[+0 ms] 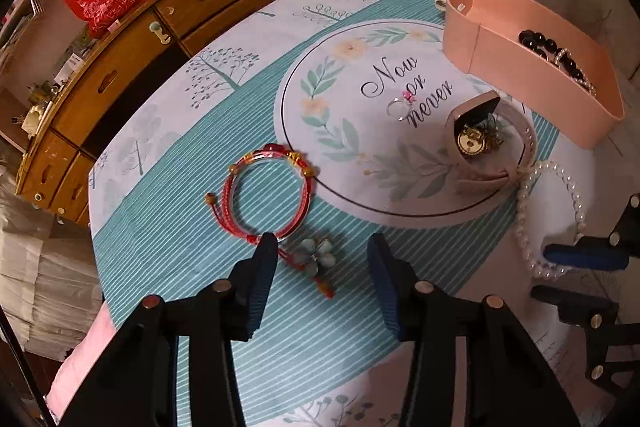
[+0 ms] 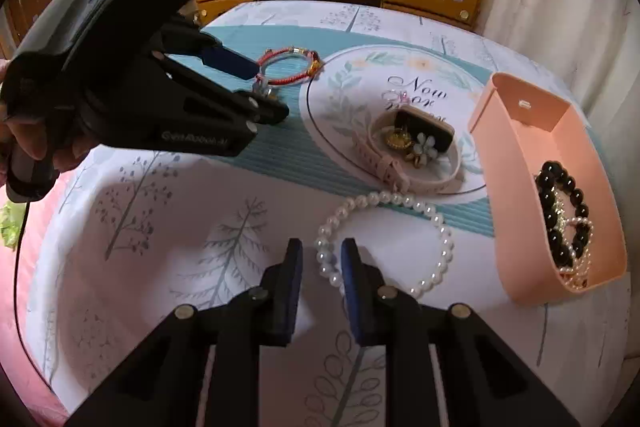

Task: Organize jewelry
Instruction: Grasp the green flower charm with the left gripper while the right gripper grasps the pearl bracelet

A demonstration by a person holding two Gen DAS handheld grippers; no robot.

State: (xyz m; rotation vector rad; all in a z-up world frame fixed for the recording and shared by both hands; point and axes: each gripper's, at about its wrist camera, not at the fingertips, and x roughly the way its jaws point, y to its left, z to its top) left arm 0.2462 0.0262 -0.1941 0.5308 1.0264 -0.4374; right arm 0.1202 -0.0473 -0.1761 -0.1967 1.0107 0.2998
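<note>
Pink cardboard is where our sorting ends up: the pink box [image 2: 520, 131] sits at the right of the tabletop [image 2: 168, 211], and so far we see only a black bead bracelet [image 2: 560, 211] in it with a smaller pearl strand [image 2: 580, 267] tangled against it at the near end, the rest of the box floor bare. We judge the task to be early on, since most pieces are not yet put away. The pearl bracelet [image 2: 384, 239] lies loose on the cloth just in front of our right claw [image 2: 321, 259], whose jaws are parted a little and straddle the near arc of the beads without holding them. The red cord bracelet [image 1: 269, 195] with its gold charms lies at the edge of the round printed mat [image 1: 344, 187], and our left claw [image 1: 322, 255] is wide open and empty, one finger touching or overlapping the bracelet's near rim, with a pale green flower charm [image 1: 318, 255] on a red cord between the jaws. A silver ring with a pink stone [image 1: 400, 105] rests on the mat lettering. A pale pink watch [image 2: 404, 163], curled on its strap, loosely encircles a gold brooch [image 2: 396, 141] and a white flower piece [image 2: 424, 147]; all of these are left to move.
</note>
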